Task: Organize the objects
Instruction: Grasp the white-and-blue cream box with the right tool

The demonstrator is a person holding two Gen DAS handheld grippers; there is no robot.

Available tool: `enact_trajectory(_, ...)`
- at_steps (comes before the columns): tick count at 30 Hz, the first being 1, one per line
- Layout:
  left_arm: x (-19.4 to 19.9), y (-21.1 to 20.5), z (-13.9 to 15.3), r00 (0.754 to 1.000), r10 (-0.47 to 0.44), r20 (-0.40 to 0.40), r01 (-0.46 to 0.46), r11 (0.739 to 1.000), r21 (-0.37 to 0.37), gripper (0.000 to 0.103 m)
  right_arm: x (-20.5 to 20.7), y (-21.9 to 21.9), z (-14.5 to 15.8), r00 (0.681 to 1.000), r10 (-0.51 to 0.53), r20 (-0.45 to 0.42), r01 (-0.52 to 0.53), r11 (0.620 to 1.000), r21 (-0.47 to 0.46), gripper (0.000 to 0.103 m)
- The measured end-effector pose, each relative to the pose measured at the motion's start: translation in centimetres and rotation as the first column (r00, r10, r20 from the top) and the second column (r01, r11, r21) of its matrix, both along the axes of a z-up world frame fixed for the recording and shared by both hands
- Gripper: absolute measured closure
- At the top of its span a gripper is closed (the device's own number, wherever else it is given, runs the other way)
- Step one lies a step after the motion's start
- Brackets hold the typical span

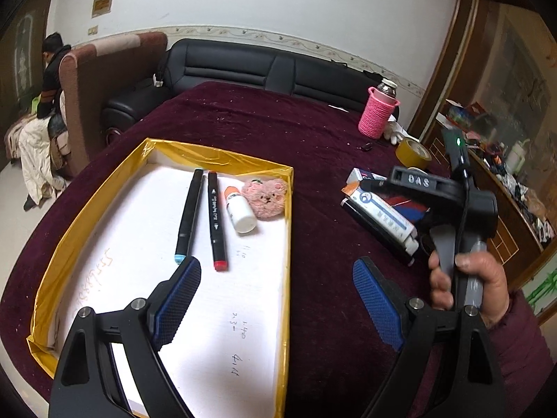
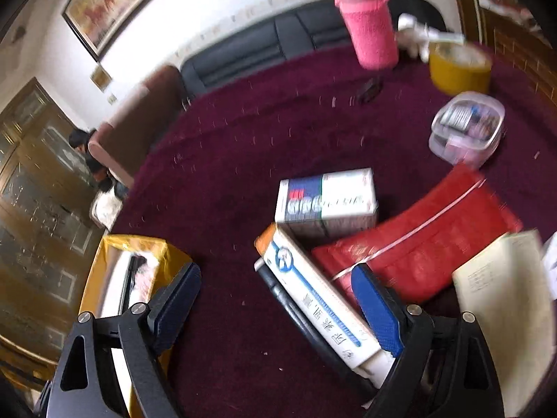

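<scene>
Likely your next pick, the long white carton with blue stripe and orange end [image 2: 313,299] lies just ahead of your right gripper [image 2: 275,303], its near end touching the right finger [image 2: 377,310]. It should be light, stiff cardboard; pinch its long sides mid-length. Both the right gripper and the left gripper [image 1: 276,299], over the gold-rimmed white tray [image 1: 283,278], gape wide, empty.

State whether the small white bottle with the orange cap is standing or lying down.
Lying down: the white bottle rests on its side in the gold-edged tray, beside the pink plush bear.
</scene>
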State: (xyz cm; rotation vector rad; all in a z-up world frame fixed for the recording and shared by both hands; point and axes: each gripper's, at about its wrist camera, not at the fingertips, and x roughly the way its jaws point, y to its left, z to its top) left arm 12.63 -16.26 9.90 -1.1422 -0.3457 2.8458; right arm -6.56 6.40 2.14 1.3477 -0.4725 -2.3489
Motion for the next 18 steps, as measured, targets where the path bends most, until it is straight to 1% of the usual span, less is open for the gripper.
enact_trajectory(2, -0.1, -0.3, -0.3, 1.0, 0.003, 0.008, -0.003, 1.0, 0.011, 0.014, 0.4, -0.6, -1.2, 0.993, 0.094, 0.07, -0.085, 0.988, -0.129, 0.011)
enact_trajectory(3, -0.2, -0.3, -0.4, 1.0, 0.001, 0.013, -0.001, 1.0, 0.016, 0.014, 0.7, -0.8, -1.9, 0.981, 0.157, 0.112, -0.128, 0.964, -0.232, 0.01)
enact_trajectory(4, -0.3, -0.3, -0.5, 1.0, -0.002, 0.018, 0.002, 1.0, 0.021, 0.014, 0.8, -0.8, -2.1, 0.975, 0.183, 0.126, -0.142, 0.949, -0.281, 0.01)
enact_trajectory(5, -0.4, -0.2, -0.7, 1.0, -0.006, 0.022, 0.005, 1.0, 0.028, 0.014, 1.2, -0.7, -2.1, 0.976, 0.18, 0.124, -0.137, 0.947, -0.292, 0.011)
enact_trajectory(6, -0.4, -0.1, -0.8, 1.0, -0.008, 0.024, 0.008, 1.0, 0.03, 0.014, 1.5, -0.6, -1.7, 0.984, 0.147, 0.104, -0.119, 0.963, -0.24, 0.011)
enact_trajectory(7, -0.4, 0.0, -0.8, 1.0, -0.013, 0.027, 0.012, 0.999, 0.031, 0.014, 1.8, -0.8, -1.3, 0.99, 0.121, 0.075, -0.107, 0.981, -0.16, 0.011)
enact_trajectory(9, -0.4, 0.3, -0.9, 0.999, -0.024, 0.028, 0.023, 0.999, 0.033, 0.014, 2.3, -1.4, -0.6, 0.995, 0.094, 0.028, -0.094, 0.996, -0.008, 0.012)
enact_trajectory(10, -0.3, 0.4, -0.9, 0.999, -0.027, 0.027, 0.026, 0.999, 0.033, 0.014, 2.5, -1.6, -0.5, 0.996, 0.094, 0.012, -0.094, 0.995, 0.022, 0.012)
enact_trajectory(11, -0.3, 0.4, -0.8, 0.999, -0.027, 0.024, 0.026, 0.999, 0.032, 0.014, 2.8, -1.9, -0.3, 0.995, 0.097, -0.005, -0.096, 0.994, 0.055, 0.016)
enact_trajectory(12, -0.3, 0.4, -0.8, 0.999, -0.026, 0.023, 0.026, 0.999, 0.031, 0.014, 3.0, -2.2, -0.2, 0.995, 0.1, -0.013, -0.098, 0.992, 0.084, 0.022)
enact_trajectory(13, -0.3, 0.4, -0.7, 0.999, -0.026, 0.022, 0.026, 0.999, 0.031, 0.014, 3.3, -2.6, -0.2, 0.994, 0.109, -0.02, -0.106, 0.988, 0.115, 0.026)
enact_trajectory(14, -0.3, 0.4, -0.7, 0.999, -0.027, 0.022, 0.026, 0.999, 0.032, 0.014, 3.3, -2.9, -0.2, 0.993, 0.116, -0.022, -0.113, 0.985, 0.127, 0.033)
enact_trajectory(15, -0.2, 0.4, -0.7, 0.999, -0.026, 0.022, 0.025, 0.999, 0.034, 0.014, 3.5, -3.2, -0.3, 0.992, 0.126, -0.023, -0.122, 0.983, 0.138, 0.037)
enact_trajectory(18, -0.3, 0.4, -0.7, 0.999, -0.025, 0.026, 0.024, 0.999, 0.037, 0.014, 3.5, -4.6, -0.9, 0.987, 0.162, -0.016, -0.156, 0.971, 0.182, 0.041)
